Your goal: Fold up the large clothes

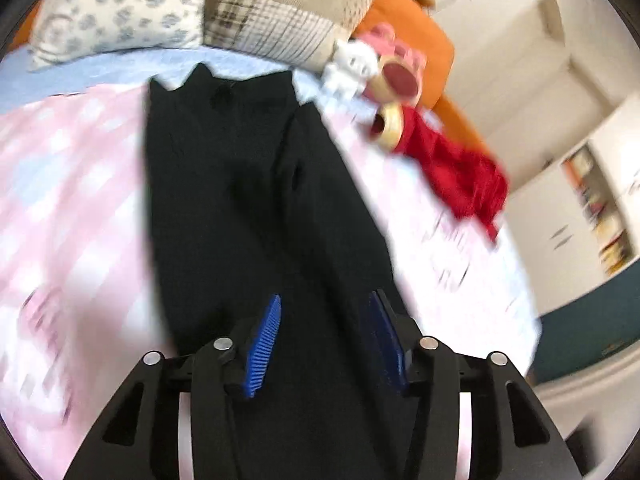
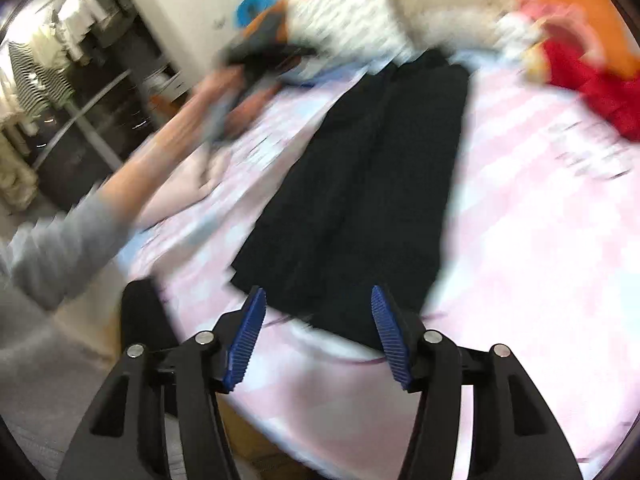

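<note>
A long black garment (image 1: 248, 184) lies flat and lengthwise on the pink checked bed cover (image 1: 72, 208), one side folded over the middle. In the left wrist view my left gripper (image 1: 325, 296) hovers over the garment's near part, jaws apart and blue pads (image 1: 262, 348) pressing on nothing. The right wrist view shows the same garment (image 2: 360, 184), with my right gripper (image 2: 318, 289) open just above its near hem. Both views are blurred.
Pillows (image 1: 132, 12) and an orange cushion (image 1: 404, 32) lie at the head of the bed. Plush toys (image 1: 372, 68) and a red cloth (image 1: 456, 168) sit right of the garment. A person's grey-sleeved arm (image 2: 120, 200) reaches over the bed's left side. Shelves (image 1: 600, 208) stand beyond.
</note>
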Action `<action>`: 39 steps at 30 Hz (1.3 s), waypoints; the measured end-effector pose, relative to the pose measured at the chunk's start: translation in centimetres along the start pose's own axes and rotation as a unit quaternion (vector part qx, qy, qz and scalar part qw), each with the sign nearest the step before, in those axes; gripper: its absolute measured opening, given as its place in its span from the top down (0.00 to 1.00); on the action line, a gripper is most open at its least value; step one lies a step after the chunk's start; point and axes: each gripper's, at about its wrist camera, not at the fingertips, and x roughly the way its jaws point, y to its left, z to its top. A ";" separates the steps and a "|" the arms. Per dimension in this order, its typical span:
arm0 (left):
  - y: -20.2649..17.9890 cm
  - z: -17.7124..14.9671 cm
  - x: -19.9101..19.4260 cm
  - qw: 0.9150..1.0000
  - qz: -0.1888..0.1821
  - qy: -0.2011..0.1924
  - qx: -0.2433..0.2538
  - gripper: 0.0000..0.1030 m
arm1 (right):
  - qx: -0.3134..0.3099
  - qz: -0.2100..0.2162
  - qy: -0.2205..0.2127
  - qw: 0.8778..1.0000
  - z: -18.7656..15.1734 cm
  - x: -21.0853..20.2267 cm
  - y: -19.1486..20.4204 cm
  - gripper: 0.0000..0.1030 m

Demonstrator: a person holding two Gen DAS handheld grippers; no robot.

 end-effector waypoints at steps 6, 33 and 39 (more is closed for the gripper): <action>-0.5 -13.6 -2.6 0.994 0.081 0.070 0.015 0.51 | 0.020 -0.075 0.033 0.996 -0.2 3.8 -2.7 0.42; -0.7 -23.0 -3.1 0.991 0.067 0.111 0.017 0.66 | 0.039 -0.030 0.047 0.998 -2.1 6.2 -3.8 0.77; -3.0 -21.0 -7.2 0.997 0.016 0.070 0.022 0.68 | 0.015 -0.053 0.056 0.997 -1.6 4.0 -2.3 0.51</action>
